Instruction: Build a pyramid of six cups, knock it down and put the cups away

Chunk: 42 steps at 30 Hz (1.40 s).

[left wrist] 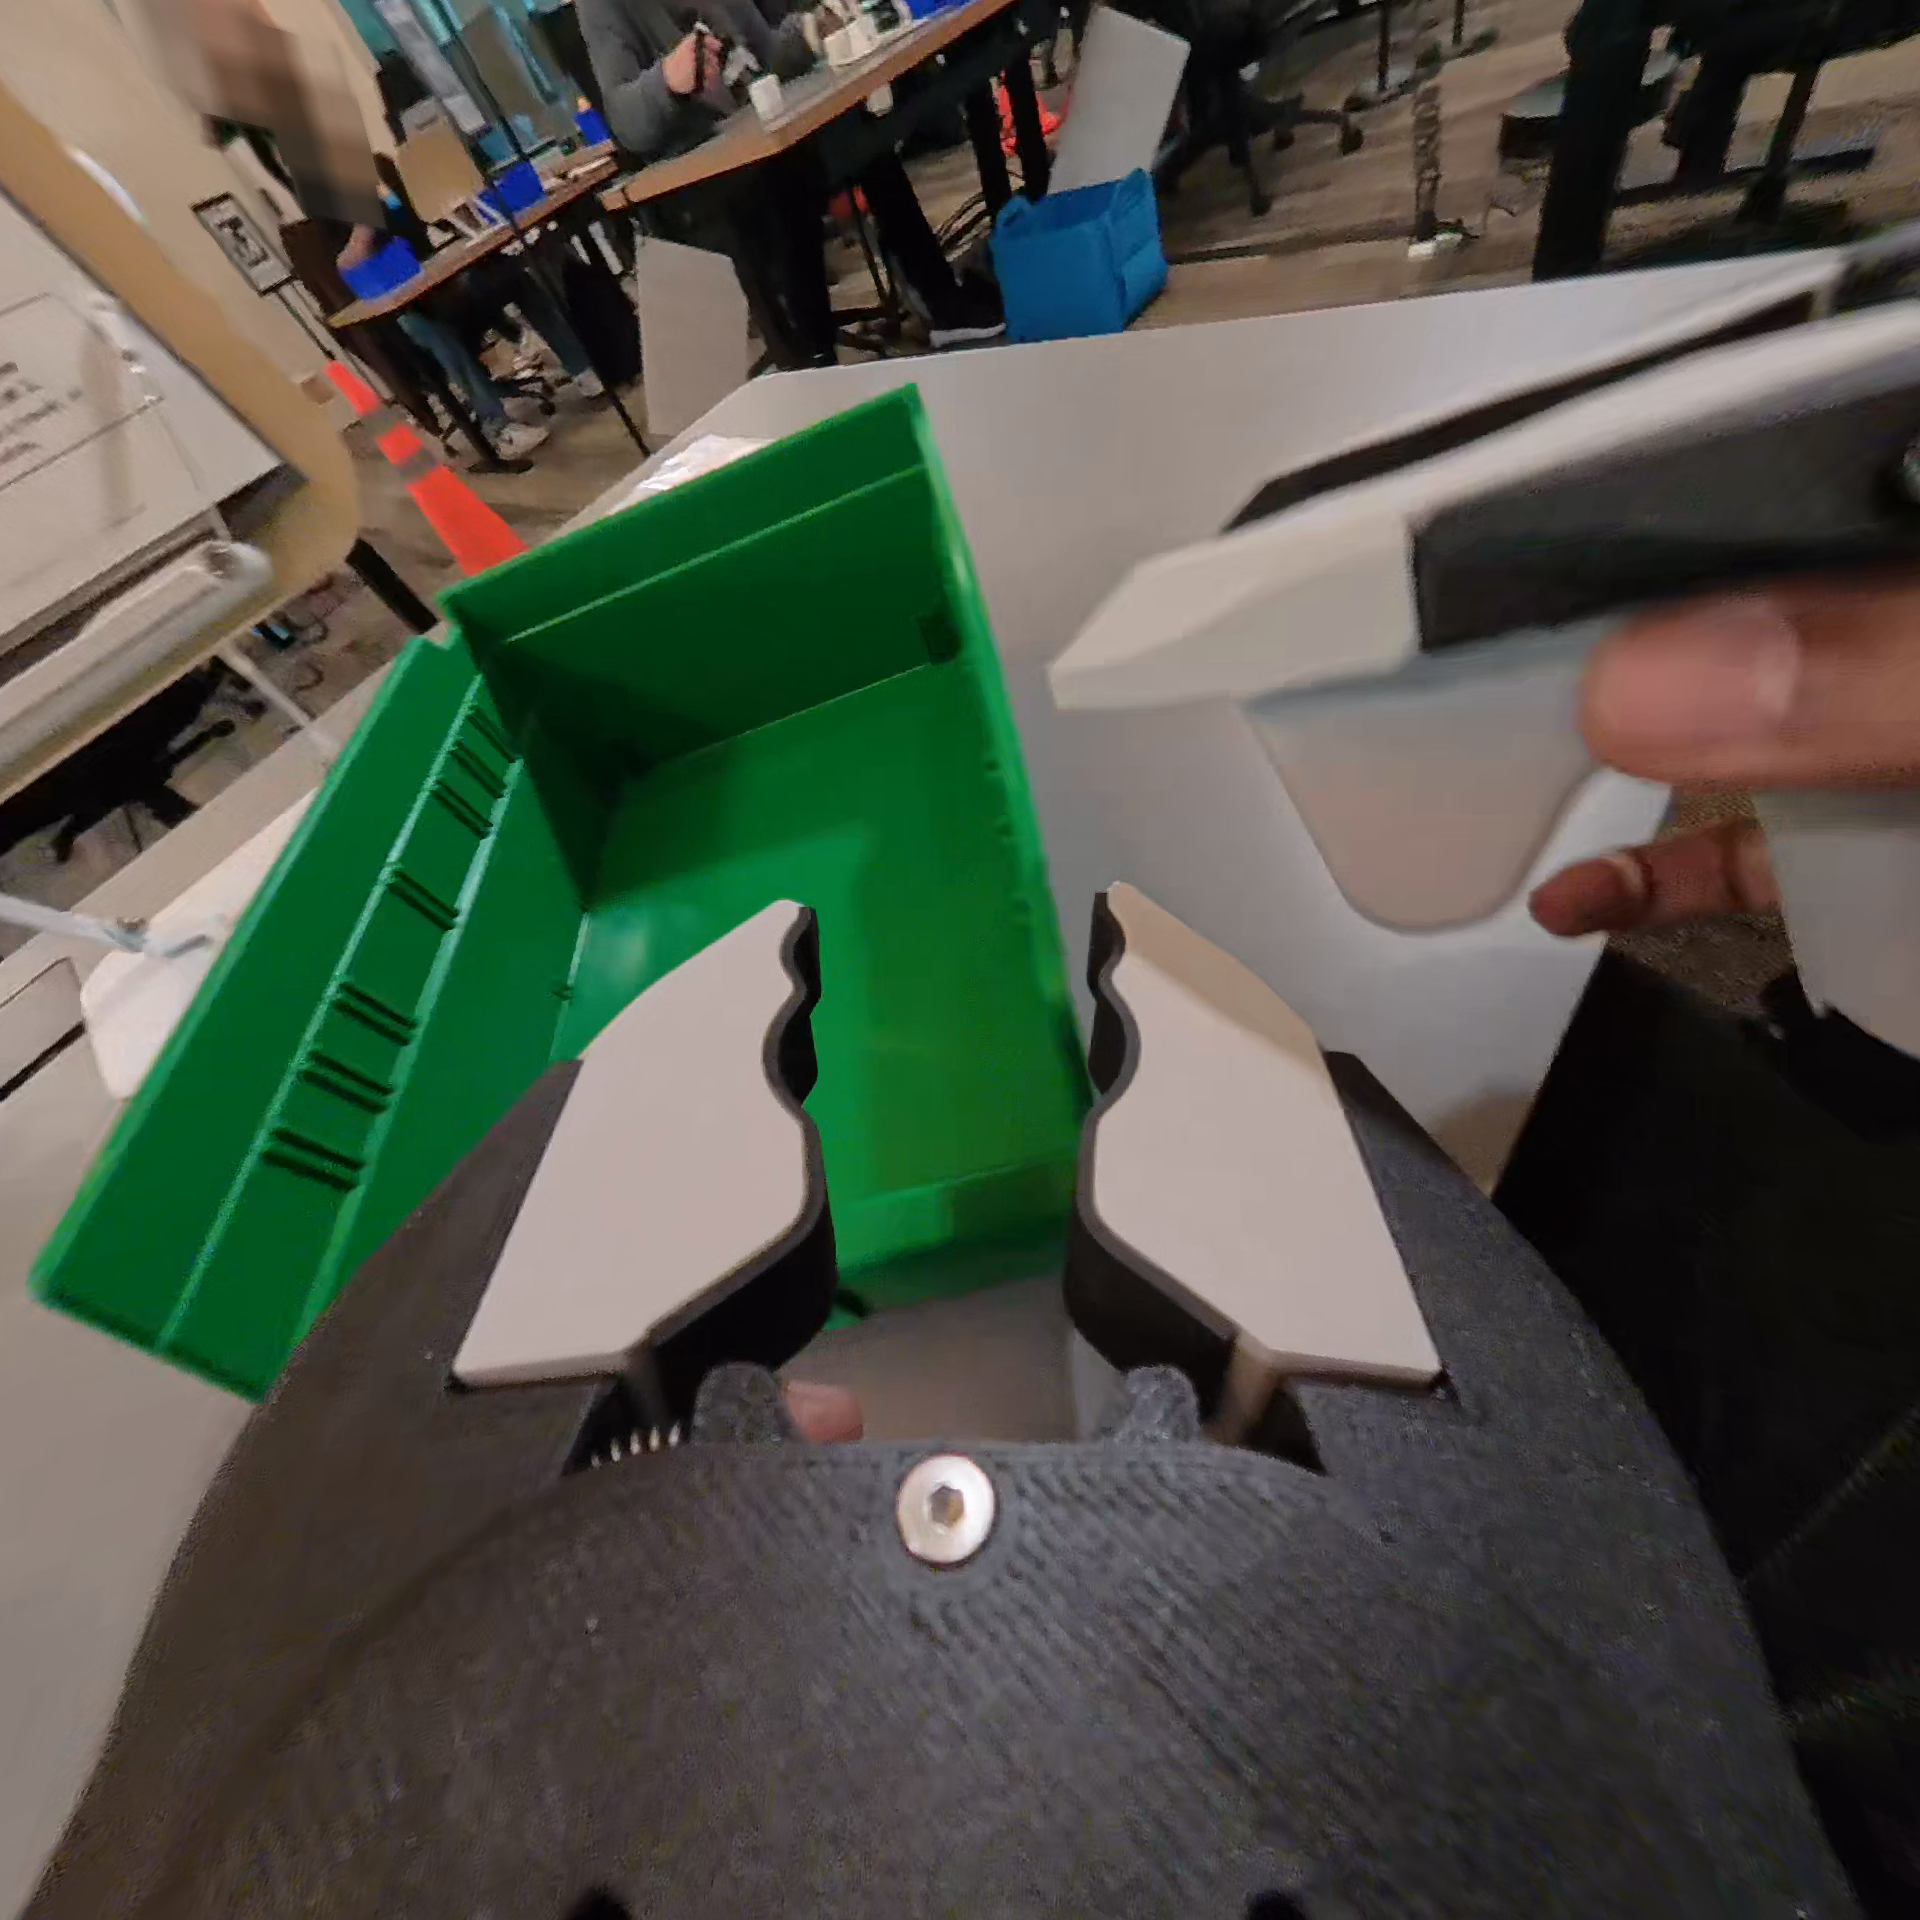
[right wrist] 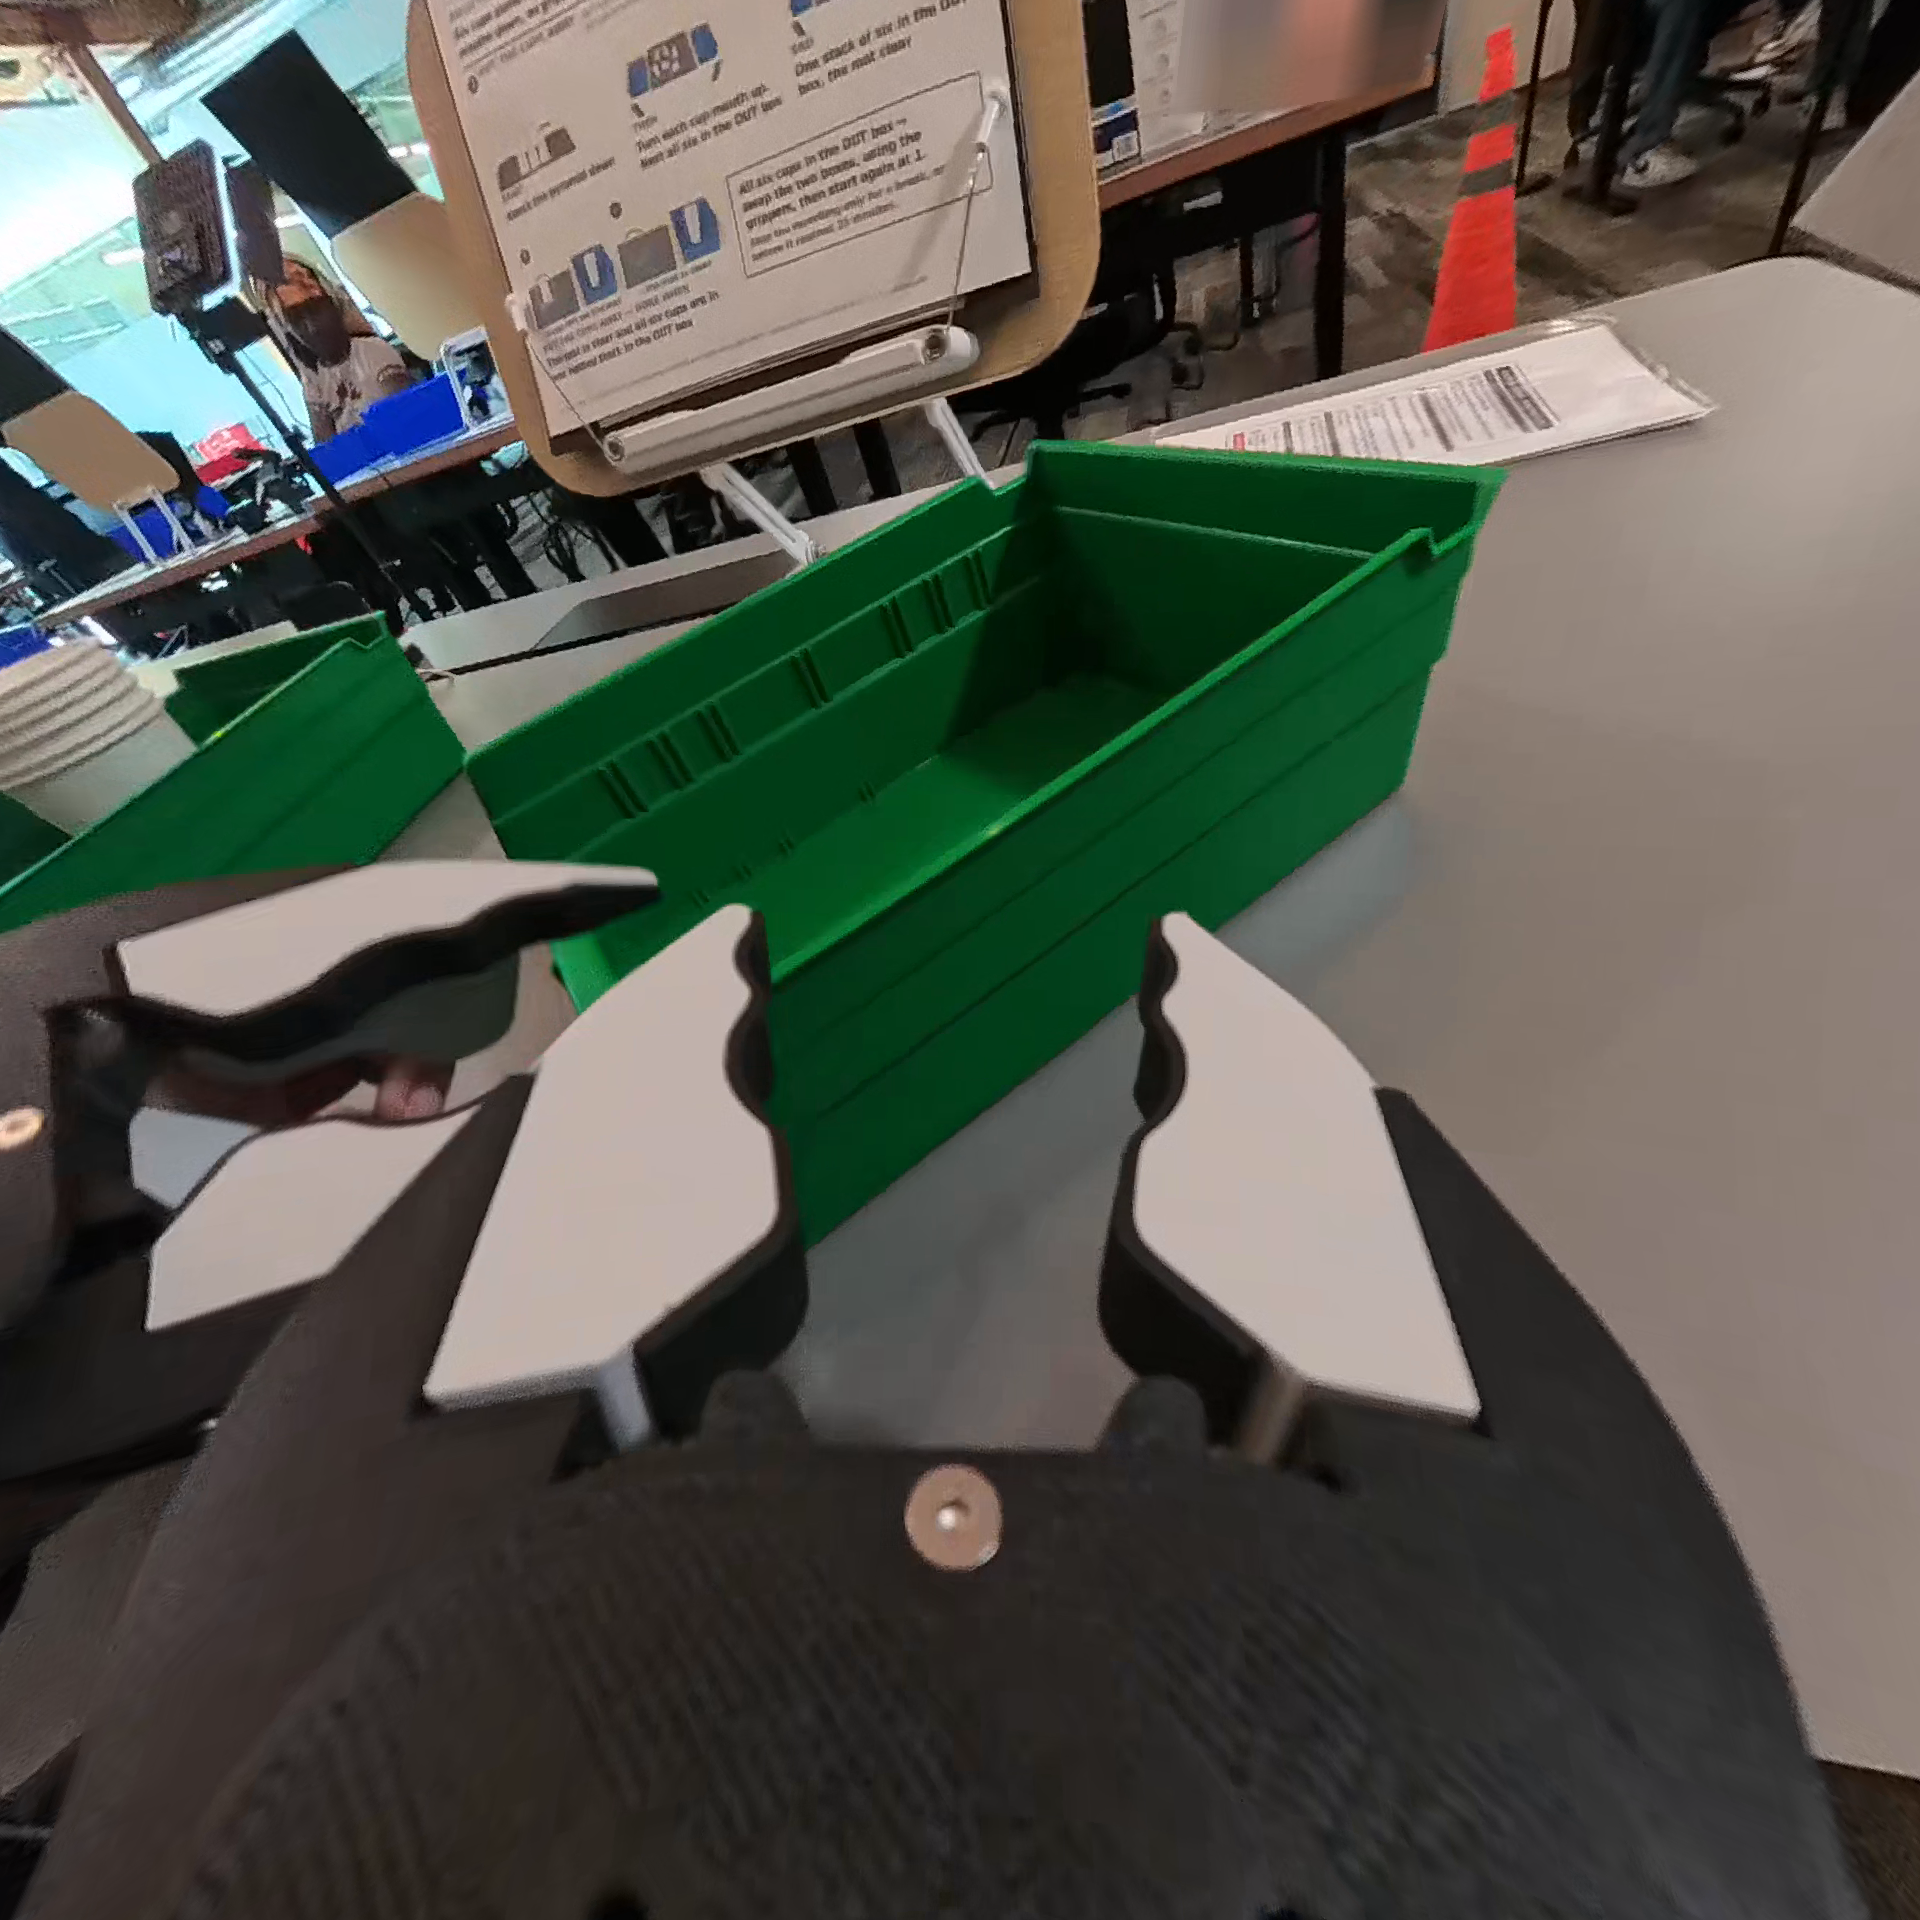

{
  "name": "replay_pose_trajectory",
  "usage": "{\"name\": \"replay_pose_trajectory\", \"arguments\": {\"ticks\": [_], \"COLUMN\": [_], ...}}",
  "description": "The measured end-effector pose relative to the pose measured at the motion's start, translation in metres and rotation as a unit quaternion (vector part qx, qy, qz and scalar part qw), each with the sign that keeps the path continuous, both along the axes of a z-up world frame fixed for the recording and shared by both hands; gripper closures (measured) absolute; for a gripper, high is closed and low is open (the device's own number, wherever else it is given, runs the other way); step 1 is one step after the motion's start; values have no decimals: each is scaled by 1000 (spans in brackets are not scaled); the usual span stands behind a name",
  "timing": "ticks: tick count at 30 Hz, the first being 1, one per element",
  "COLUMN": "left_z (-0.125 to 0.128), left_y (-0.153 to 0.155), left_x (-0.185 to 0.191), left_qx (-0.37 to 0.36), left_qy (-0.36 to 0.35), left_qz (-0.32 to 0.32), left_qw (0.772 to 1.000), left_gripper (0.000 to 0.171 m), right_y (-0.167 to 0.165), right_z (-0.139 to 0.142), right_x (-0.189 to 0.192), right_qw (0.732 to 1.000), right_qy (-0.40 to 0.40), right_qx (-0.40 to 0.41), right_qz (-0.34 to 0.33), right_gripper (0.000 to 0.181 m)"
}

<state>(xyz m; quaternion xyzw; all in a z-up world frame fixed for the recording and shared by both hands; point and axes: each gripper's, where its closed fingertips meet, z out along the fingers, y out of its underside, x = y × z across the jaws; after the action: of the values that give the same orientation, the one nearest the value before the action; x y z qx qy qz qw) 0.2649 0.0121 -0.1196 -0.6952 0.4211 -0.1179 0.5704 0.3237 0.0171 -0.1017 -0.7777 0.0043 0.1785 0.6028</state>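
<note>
Left hand-held gripper [left wrist: 951,935]: fingers spread apart, nothing between them, hovering right over the near end of the green bin [left wrist: 810,790], looking down into it.
Right hand-held gripper [right wrist: 951,951]: fingers apart too, gripping nothing, tips just at the near right corner of that same bin; whether they touch the wall is hard to tell.
Green bin: a long open plastic storage bin [right wrist: 1039,727] sitting on the grey desk [right wrist: 1662,935], running from near left to far right in the right wrist view, its inside bare, slotted ribs along the left wall.
Grippers together: and there's the left one [right wrist: 395,956] in the right wrist view, low on the left, close beside the right one, fingers parted, a fingertip showing beneath it. In the left wrist view the right one [left wrist: 1299,623] comes in from the upper right, blurred, with a person's fingers [left wrist: 1704,696] wrapped on its handle.
Second bin: another green bin [right wrist: 291,748] to the left of the first, apart from it, with a stack of white paper cups [right wrist: 73,707] at the far left edge.
Behind the bin: an instruction sheet on a clipboard-style stand [right wrist: 769,208] at the far side, and a printed sheet in a clear sleeve [right wrist: 1455,405] lying flat on the desk, far right.
Room beyond: an orange traffic cone [right wrist: 1475,229] on the floor, a blue bin [left wrist: 1081,260], other desks with people seated.
</note>
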Motion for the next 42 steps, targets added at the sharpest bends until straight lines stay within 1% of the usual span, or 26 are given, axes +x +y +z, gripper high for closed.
{"name": "replay_pose_trajectory", "arguments": {"ticks": [2,3,5,6,7,10,12,15,16,17,18,19,21,22,24,26,27,29,31,34,37,39,42], "left_z": [4,3,5,7,6,-3,-8,-22,-24,-25,-22,-19,-10,-5,2,6,7,10,9,4,2,0,-2], "left_y": [8,10,7,1,-4,-6,-7,0,3,7,12,19,34,43,57,65,68,74,77,79,81,82,82], "left_x": [-10,-15,-19,-18,-18,-31,-45,-78,-89,-100,-110,-120,-139,-149,-168,-181,-185,-192,-196,-198,-198,-198,-198], "left_qx": [-9,-21,-44,-59,-80,-121,-137,-148,-145,-141,-138,-139,-140,-140,-138,-150,-155,-157,-159,-162,-162,-165,-167], "left_qy": [3,3,-27,-46,-55,-43,-31,19,25,21,6,-17,-74,-102,-158,-200,-218,-241,-246,-237,-232,-228,-224], "left_qz": [10,11,-10,-39,-62,-84,-94,-85,-79,-71,-60,-45,-4,20,60,86,95,110,119,126,132,134,137], "left_qw": [1000,1000,999,996,993,988,986,985,986,987,989,989,987,985,976,964,959,951,949,950,950,950,950], "left_gripper": [108,107,111,114,113,109,114,117,120,120,121,123,123,123,124,125,125,125,125,125,126,126,127], "right_y": [-3,-5,-7,-7,-6,-4,-3,1,2,5,7,10,15,21,33,48,56,70,79,85,89,88,86], "right_z": [6,9,7,5,3,-6,-14,-28,-31,-35,-37,-36,-34,-32,-28,-27,-27,-27,-27,-26,-25,-24,-24], "right_x": [-11,-18,-32,-38,-44,-57,-66,-75,-77,-76,-74,-72,-64,-53,-24,11,31,68,103,155,207,237,270], "right_qw": [1000,1000,1000,1000,1000,1000,999,997,997,997,998,998,997,996,991,978,972,964,966,975,981,976,966], "right_qy": [6,10,4,-3,-9,-3,11,10,4,-5,-13,-20,-48,-69,-130,-207,-233,-262,-252,-211,-162,-176,-203], "right_qx": [17,27,28,26,25,9,-10,-36,-40,-45,-44,-38,-36,-37,-28,-23,-27,-32,-41,-53,-62,-60,-60], "right_qz": [-9,-11,-6,0,7,26,42,61,64,59,50,51,50,35,12,0,-14,-29,-35,-51,-91,-113,-147], "right_gripper": [109,106,101,99,100,98,97,95,96,102,107,108,125,131,147,159,164,169,172,173,172,170,170]}}
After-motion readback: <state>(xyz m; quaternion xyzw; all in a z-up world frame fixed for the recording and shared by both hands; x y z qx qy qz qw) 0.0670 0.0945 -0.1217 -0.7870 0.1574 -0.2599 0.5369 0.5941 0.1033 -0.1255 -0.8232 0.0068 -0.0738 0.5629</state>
